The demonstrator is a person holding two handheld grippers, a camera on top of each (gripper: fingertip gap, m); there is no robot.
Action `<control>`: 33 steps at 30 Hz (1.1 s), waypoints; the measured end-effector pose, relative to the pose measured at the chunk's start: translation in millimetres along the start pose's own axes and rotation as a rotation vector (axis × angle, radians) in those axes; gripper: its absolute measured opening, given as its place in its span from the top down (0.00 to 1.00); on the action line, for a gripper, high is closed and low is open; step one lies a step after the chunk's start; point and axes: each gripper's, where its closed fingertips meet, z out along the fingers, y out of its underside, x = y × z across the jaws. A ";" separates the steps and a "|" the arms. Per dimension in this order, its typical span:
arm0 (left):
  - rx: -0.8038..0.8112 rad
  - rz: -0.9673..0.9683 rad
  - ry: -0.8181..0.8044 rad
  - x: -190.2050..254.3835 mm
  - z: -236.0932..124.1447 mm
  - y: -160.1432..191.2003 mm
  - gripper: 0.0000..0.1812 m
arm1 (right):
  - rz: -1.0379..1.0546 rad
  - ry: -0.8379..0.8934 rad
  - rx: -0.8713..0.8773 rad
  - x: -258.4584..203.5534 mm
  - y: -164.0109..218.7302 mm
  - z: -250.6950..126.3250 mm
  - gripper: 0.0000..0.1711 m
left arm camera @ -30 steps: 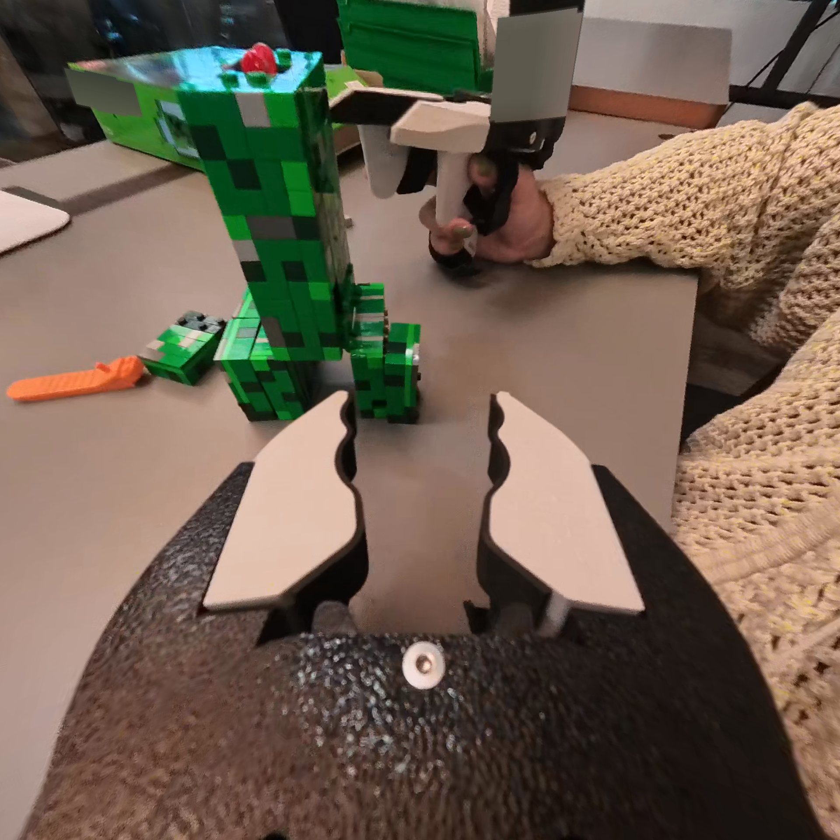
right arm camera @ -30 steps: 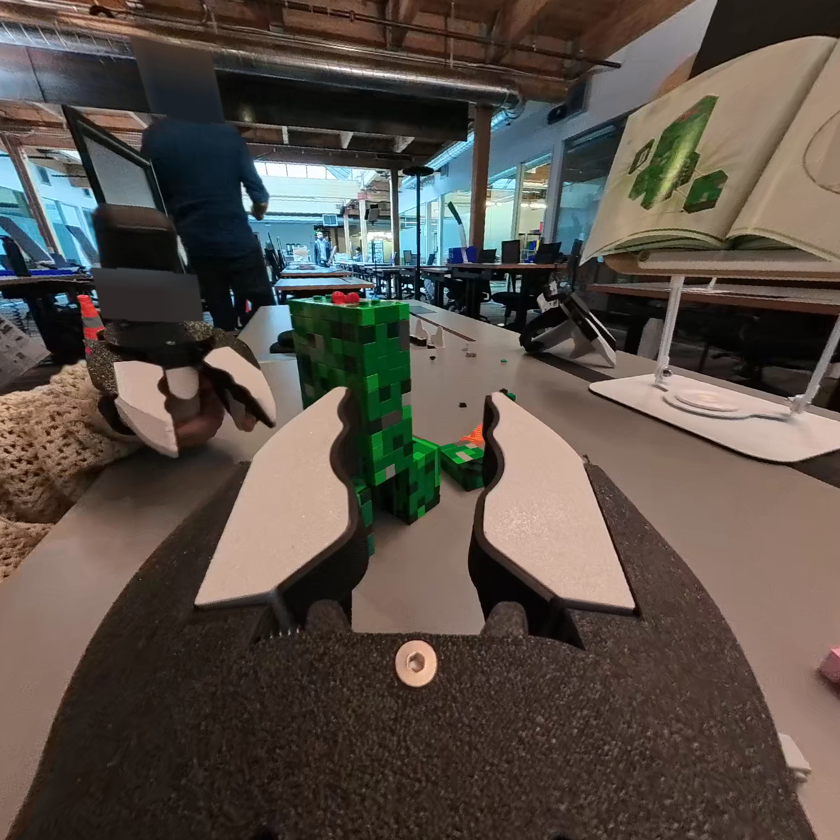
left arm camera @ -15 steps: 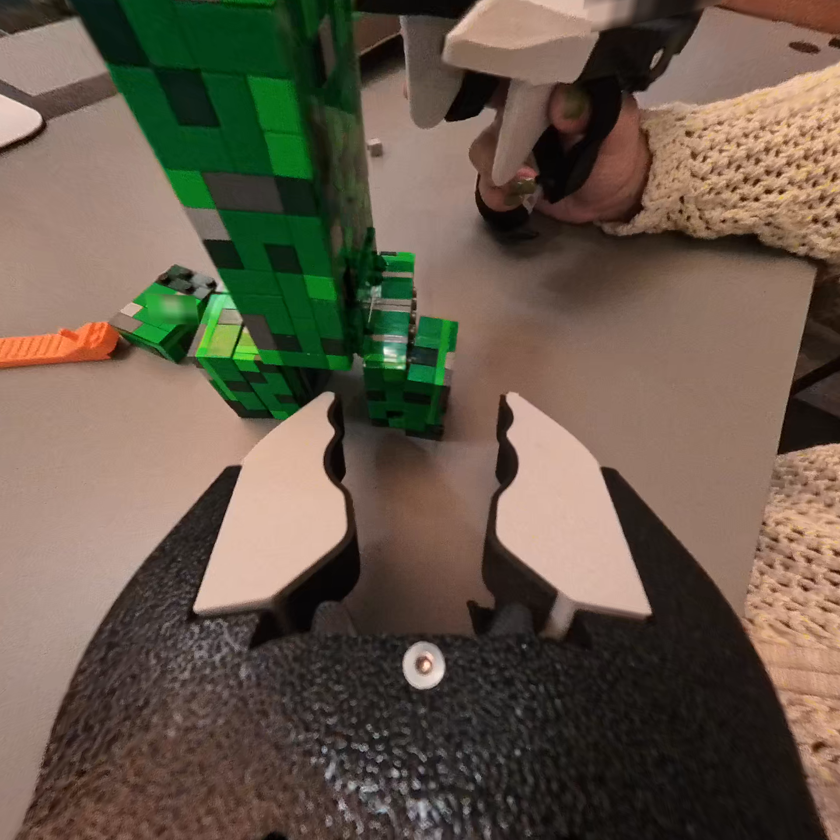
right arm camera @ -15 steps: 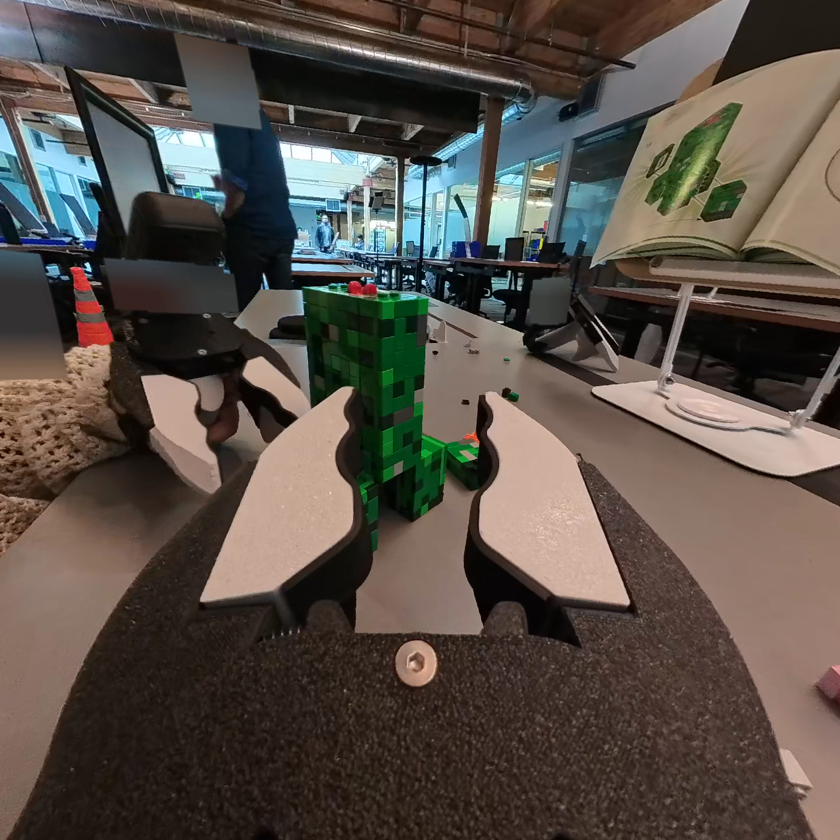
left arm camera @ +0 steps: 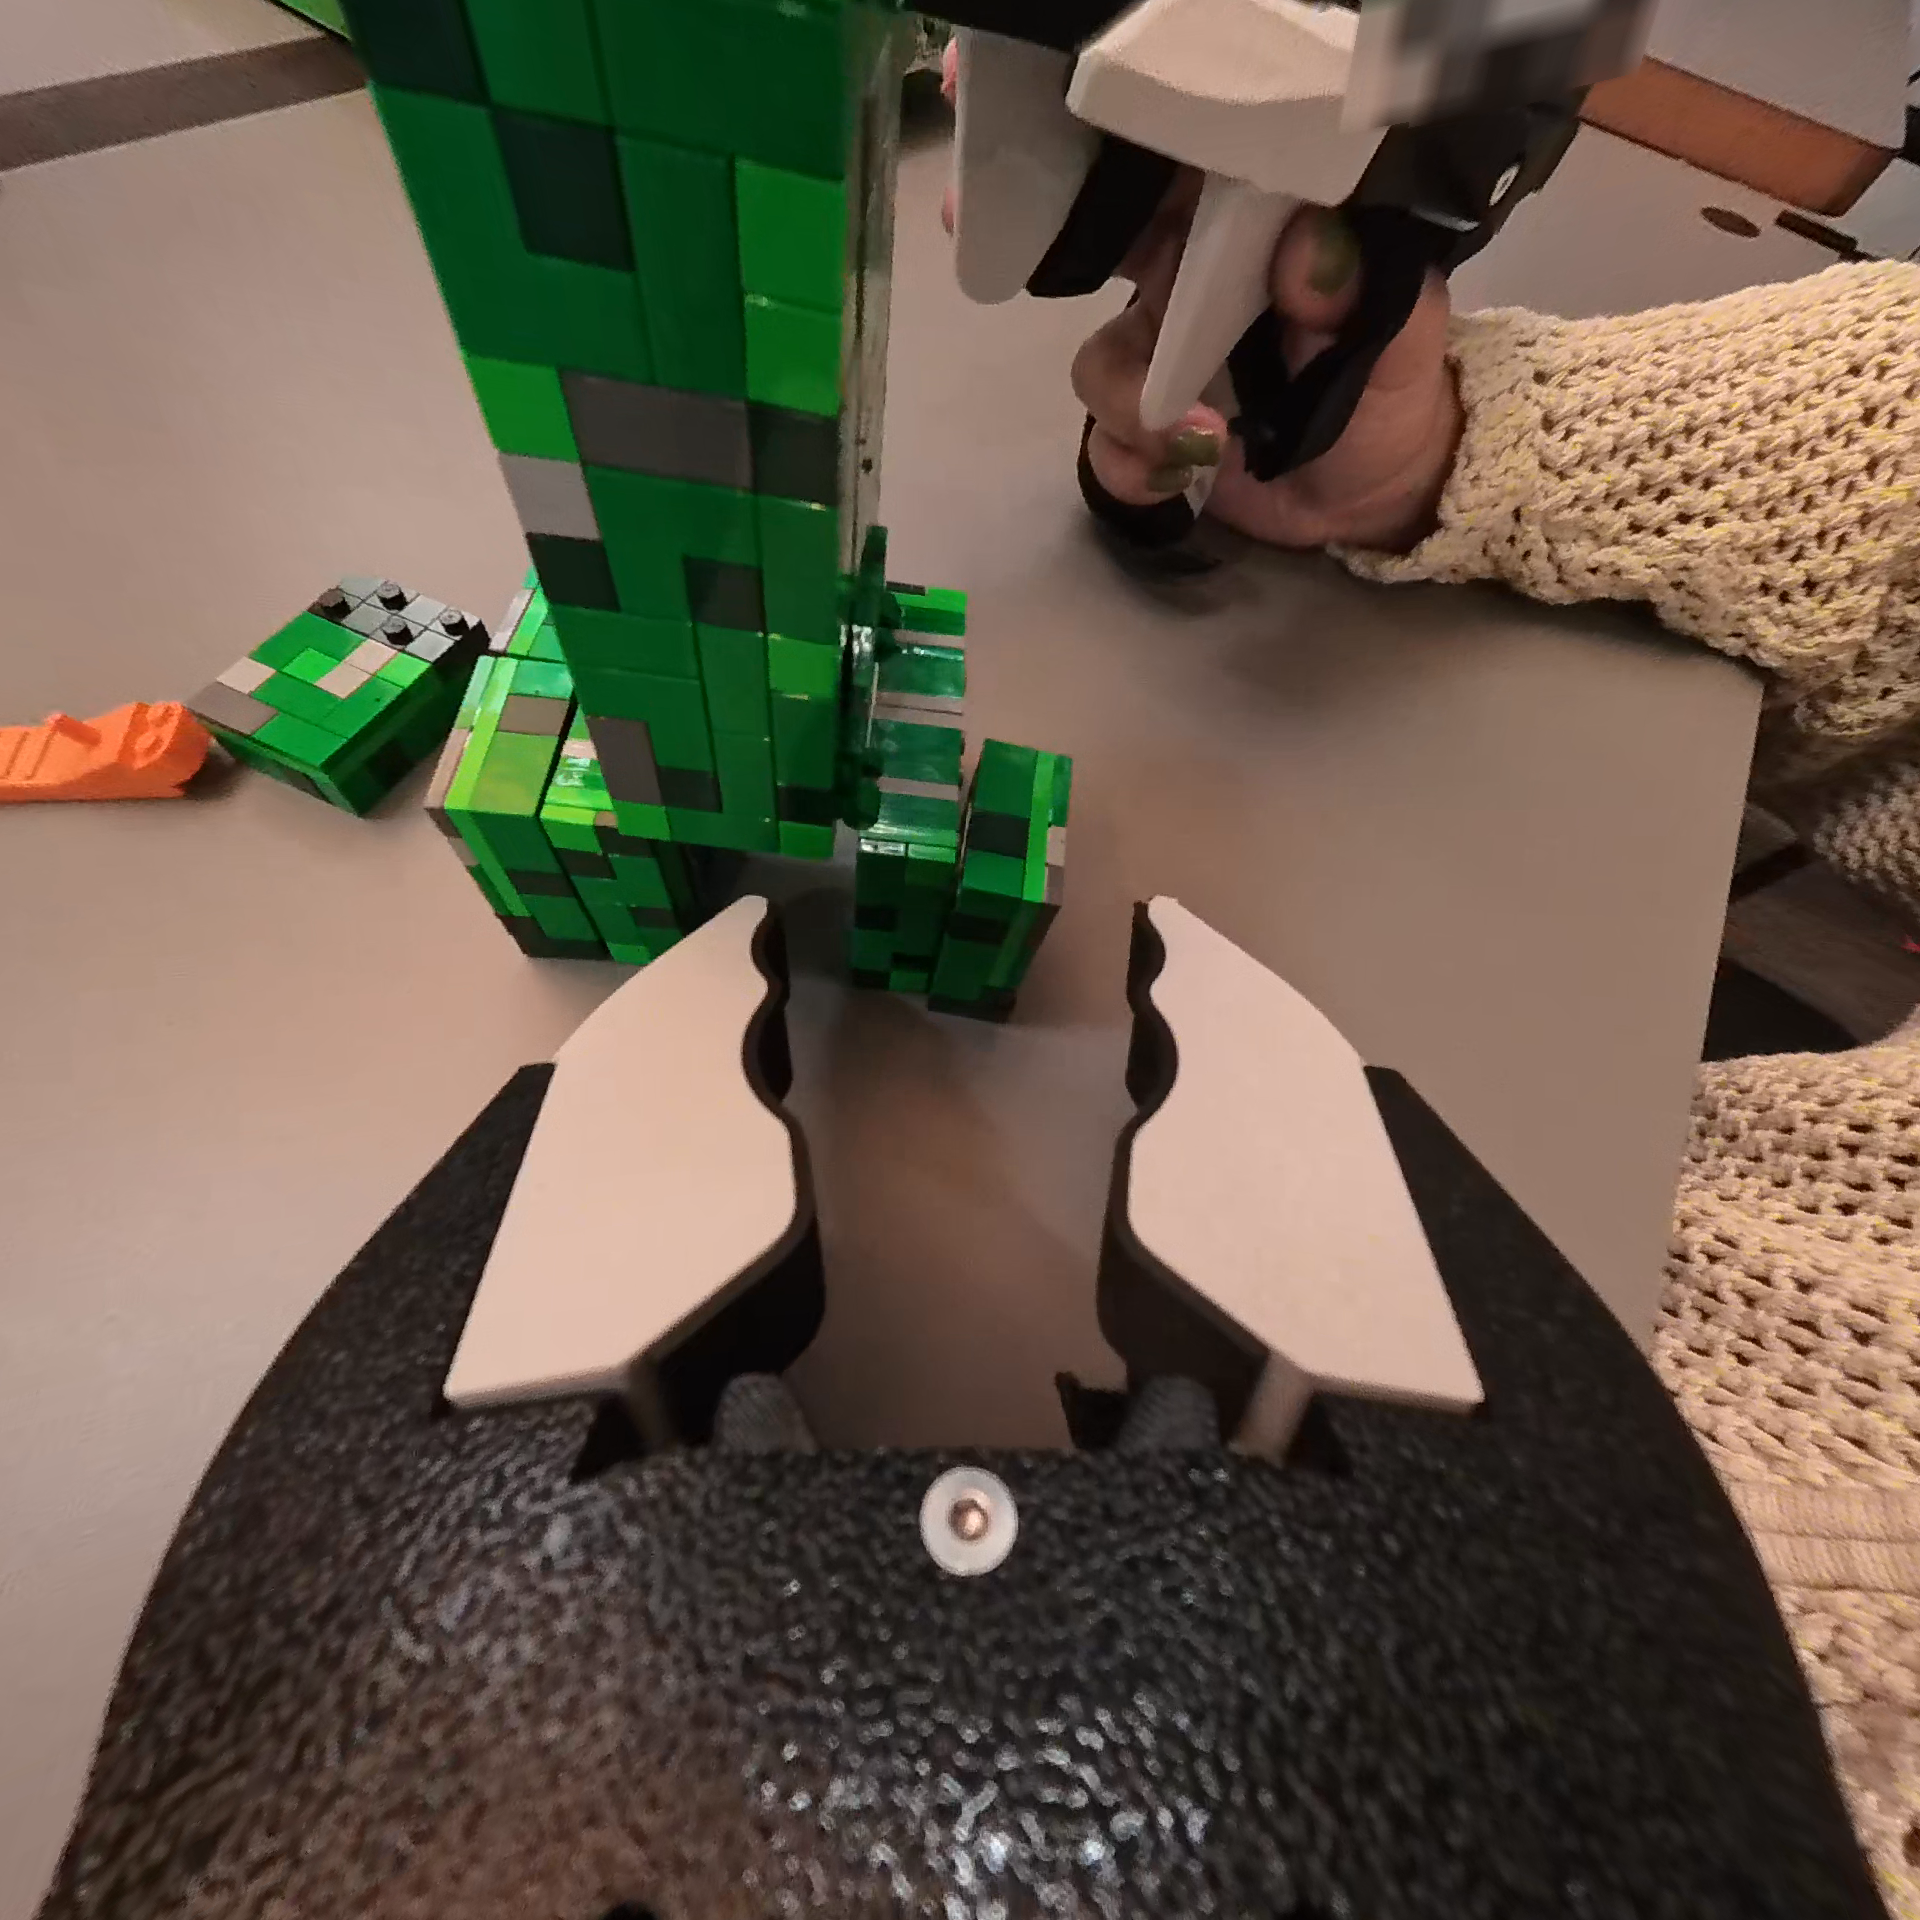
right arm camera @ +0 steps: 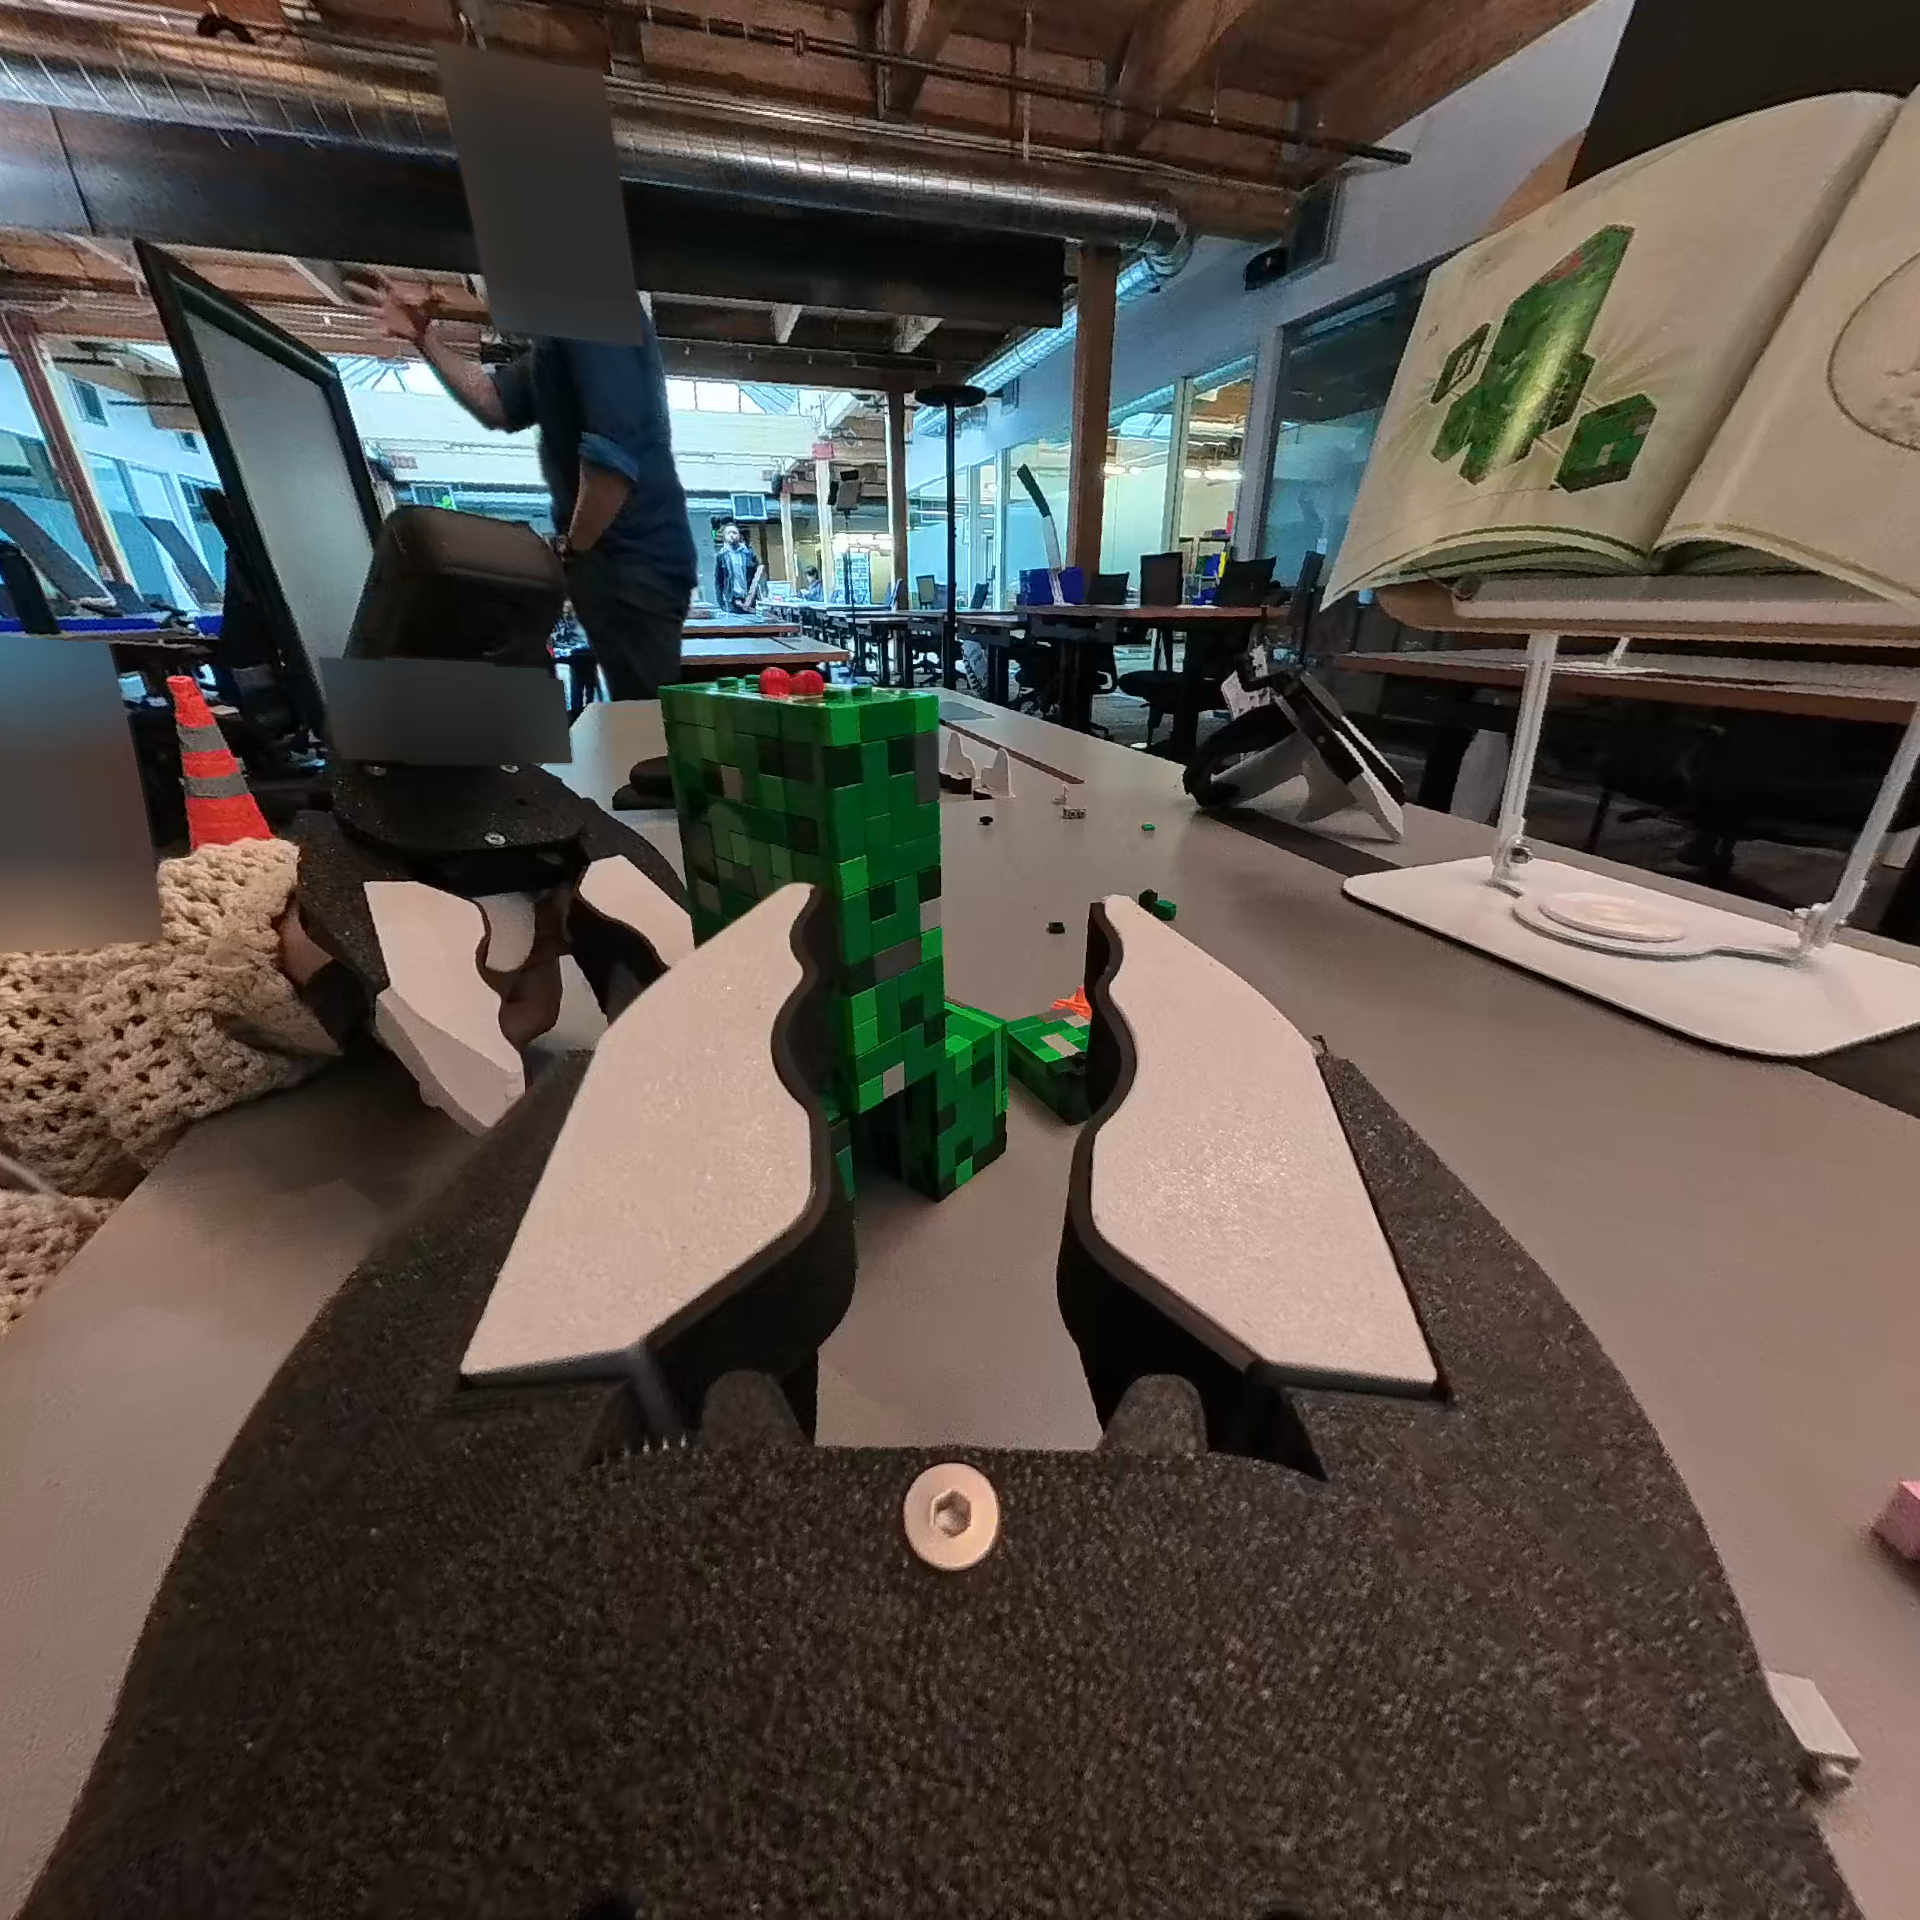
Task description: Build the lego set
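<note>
A tall green pixel-patterned brick figure (left arm camera: 675, 416) stands upright on the grey table (left arm camera: 1351, 831), with green leg blocks (left arm camera: 966, 862) at its base; it also shows in the right wrist view (right arm camera: 831, 894). My left gripper (left arm camera: 951, 925) is open and empty, close in front of the leg blocks. My right gripper (right arm camera: 951, 920) is open and empty, its fingers framing the figure's lower body from a short distance. The right gripper shows beyond the figure in the left wrist view (left arm camera: 1143, 208). The left gripper shows at left in the right wrist view (right arm camera: 488, 977).
A loose green brick block (left arm camera: 332, 707) and an orange brick separator (left arm camera: 94, 748) lie left of the figure. An open instruction booklet (right arm camera: 1662, 364) sits on a white stand (right arm camera: 1621, 956) at right. Small loose pieces (right arm camera: 1153, 904) lie behind. The table's edge (left arm camera: 1725, 935) is near. One gripper's finger ends stand about 12 centimetres off the other's. The loose green brick block (left arm camera: 332, 707) is about 11 centimetres from my left fingertips and 15 centimetres from my right.
My left gripper has moved forward and closer to the figure's legs, so the figure now fills more of its view. The right gripper has edged slightly closer. Both have stayed open.
</note>
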 end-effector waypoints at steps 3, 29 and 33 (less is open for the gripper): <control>-0.001 0.002 0.000 0.3 0.0 0.0 0.66 | -0.017 0.000 -0.006 -1.7 0.6 0.4 0.74; 0.000 0.039 0.026 7.7 -0.1 -0.8 0.65 | -0.034 0.001 -0.013 -3.4 1.1 0.8 0.75; 0.034 0.081 0.018 10.9 -3.3 -4.1 0.67 | -0.036 0.000 -0.015 -3.7 1.3 0.8 0.75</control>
